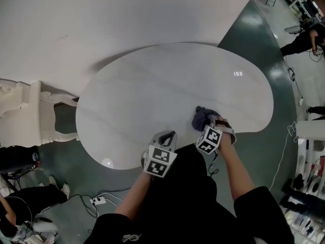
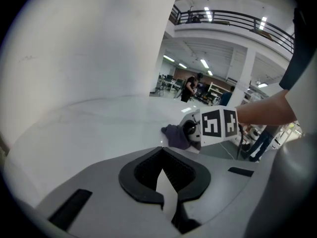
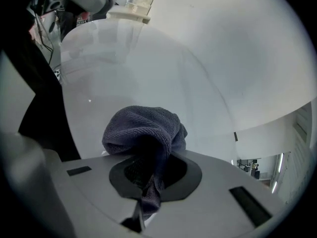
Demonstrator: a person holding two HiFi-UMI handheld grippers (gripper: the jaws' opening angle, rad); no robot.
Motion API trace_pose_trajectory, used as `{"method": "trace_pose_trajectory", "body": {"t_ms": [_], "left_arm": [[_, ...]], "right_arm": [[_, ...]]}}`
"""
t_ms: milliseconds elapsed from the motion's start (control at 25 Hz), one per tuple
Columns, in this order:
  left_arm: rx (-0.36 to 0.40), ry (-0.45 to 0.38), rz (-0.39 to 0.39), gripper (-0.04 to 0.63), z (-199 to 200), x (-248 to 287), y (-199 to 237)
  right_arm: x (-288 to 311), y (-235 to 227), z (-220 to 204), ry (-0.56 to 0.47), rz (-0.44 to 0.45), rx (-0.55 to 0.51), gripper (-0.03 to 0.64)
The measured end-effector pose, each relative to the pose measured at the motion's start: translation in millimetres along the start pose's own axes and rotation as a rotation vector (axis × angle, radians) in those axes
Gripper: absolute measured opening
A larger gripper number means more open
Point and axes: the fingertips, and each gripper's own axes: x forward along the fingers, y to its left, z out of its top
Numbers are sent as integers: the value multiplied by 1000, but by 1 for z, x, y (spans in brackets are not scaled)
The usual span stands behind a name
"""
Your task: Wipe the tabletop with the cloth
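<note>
A dark grey-blue cloth lies bunched on the white rounded tabletop, close to its near edge. My right gripper is shut on the cloth, and a fold of it hangs down between the jaws while the rest bulges out in front on the tabletop. My left gripper hovers over the near edge, left of the cloth, shut with nothing in it. Seen from the left gripper, the cloth and the right gripper are ahead to the right.
An ornate white chair stands left of the table. A large white panel rises behind it. A power strip and cables lie on the green floor at lower left. People stand at the far right.
</note>
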Motion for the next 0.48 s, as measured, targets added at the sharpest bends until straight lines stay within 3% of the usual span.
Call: {"method": "trace_pose_trajectory", "body": {"t_ms": [240,480], "left_arm": [[-8,17,-49,8,12,14,-6],[-1,40,-14,8,28,23,14]], "right_arm": [[-9,21,8,4,191,-89,15],[22,-44,41,-133,254,96,17]]}}
